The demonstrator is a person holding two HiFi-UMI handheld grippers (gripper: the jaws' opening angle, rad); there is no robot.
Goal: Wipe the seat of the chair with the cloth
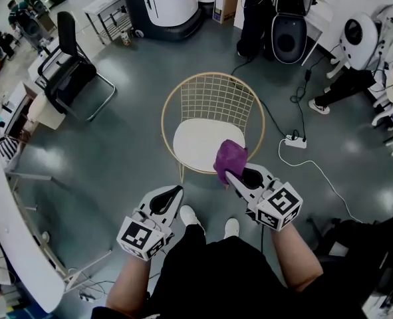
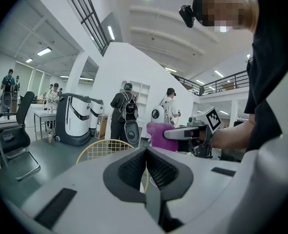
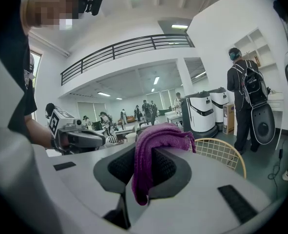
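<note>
At the far left a black office chair [image 1: 68,68] stands well apart from the work, so open floor [image 1: 130,148] is left on that side. The left gripper [image 1: 173,195] is held just short of the near rim of the chair, with its jaws pressed together on nothing. It is judged to be kept there in reserve, out of the way of the wiping. In the middle the chair [image 1: 213,98] is faced from the front, its gold wire back on the far side. Its white seat [image 1: 196,141] lies bare except at the near right edge. There the purple cloth [image 1: 230,159] is bunched and clamped between the jaws of the right gripper [image 1: 235,175], so that a fold is offered toward the seat. Whether the cloth touches the seat cannot be told. The seat is bounded by the wire back on the far side and by the rim on both sides, so strokes are judged best kept within that ring. To the right a power strip [image 1: 294,141] and its cable [image 1: 319,171] are laid on the floor, near the chair but apart from it.
</note>
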